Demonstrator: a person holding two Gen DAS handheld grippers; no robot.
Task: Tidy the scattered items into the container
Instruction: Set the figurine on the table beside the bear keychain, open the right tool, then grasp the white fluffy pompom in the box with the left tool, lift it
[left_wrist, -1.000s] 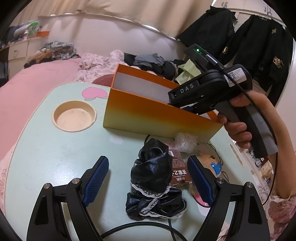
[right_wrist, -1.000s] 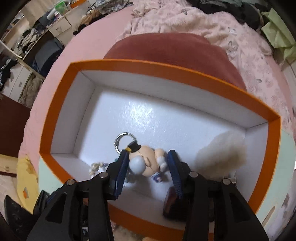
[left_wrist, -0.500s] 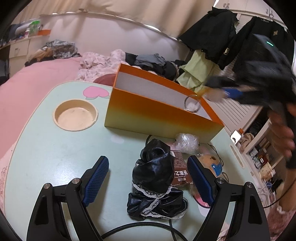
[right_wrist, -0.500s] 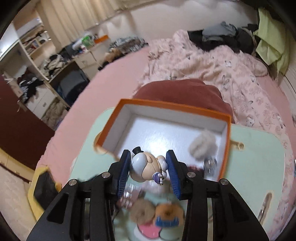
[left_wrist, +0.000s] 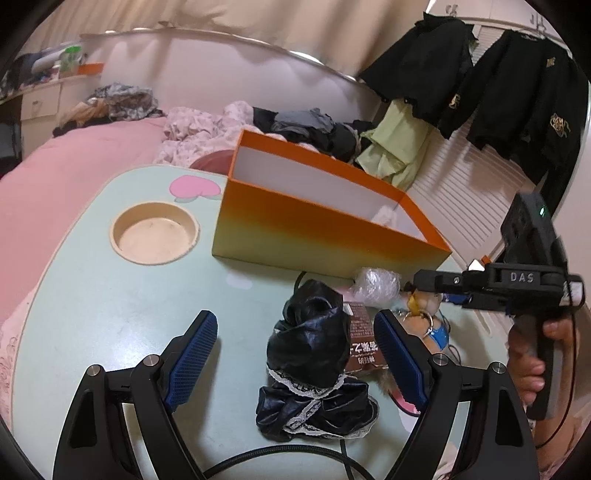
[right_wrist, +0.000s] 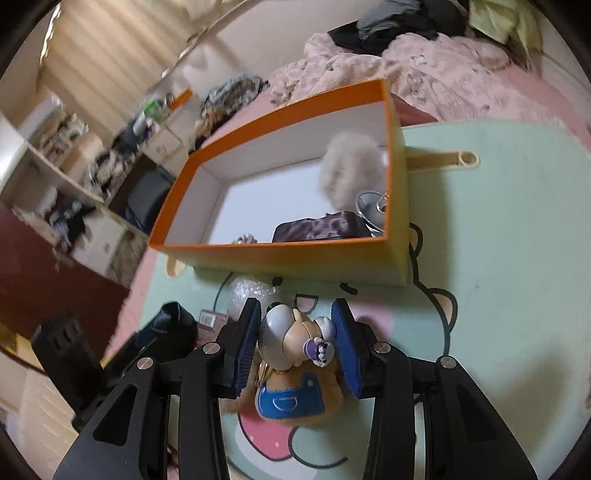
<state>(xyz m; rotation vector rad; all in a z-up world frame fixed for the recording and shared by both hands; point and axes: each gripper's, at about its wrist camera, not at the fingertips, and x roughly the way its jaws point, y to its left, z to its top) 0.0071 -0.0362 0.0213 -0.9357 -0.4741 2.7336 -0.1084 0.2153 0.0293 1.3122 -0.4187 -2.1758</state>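
The orange box (left_wrist: 332, 221) stands on the pale green table (left_wrist: 110, 302); it also shows in the right wrist view (right_wrist: 280, 254), holding a fluffy pompom (right_wrist: 351, 170) and a dark pouch (right_wrist: 321, 229). My right gripper (right_wrist: 295, 343) is shut on a small figure keychain (right_wrist: 291, 339), low over a brown plush with blue overalls (right_wrist: 291, 398), in front of the box. It shows at the right of the left wrist view (left_wrist: 428, 291). My left gripper (left_wrist: 295, 354) is open, its fingers either side of black lace-trimmed cloth (left_wrist: 314, 362) and a brown packet (left_wrist: 364, 343).
A crumpled clear plastic ball (left_wrist: 376, 286) lies by the box's near wall. A round cup recess (left_wrist: 155, 232) is set in the table's left. A black cable (left_wrist: 295, 450) runs along the front edge. A pink bed with clothes lies behind.
My right gripper lifted the figure keychain out of the box, swung back and came down in front of the box over the plush. My left gripper has stayed open and still.
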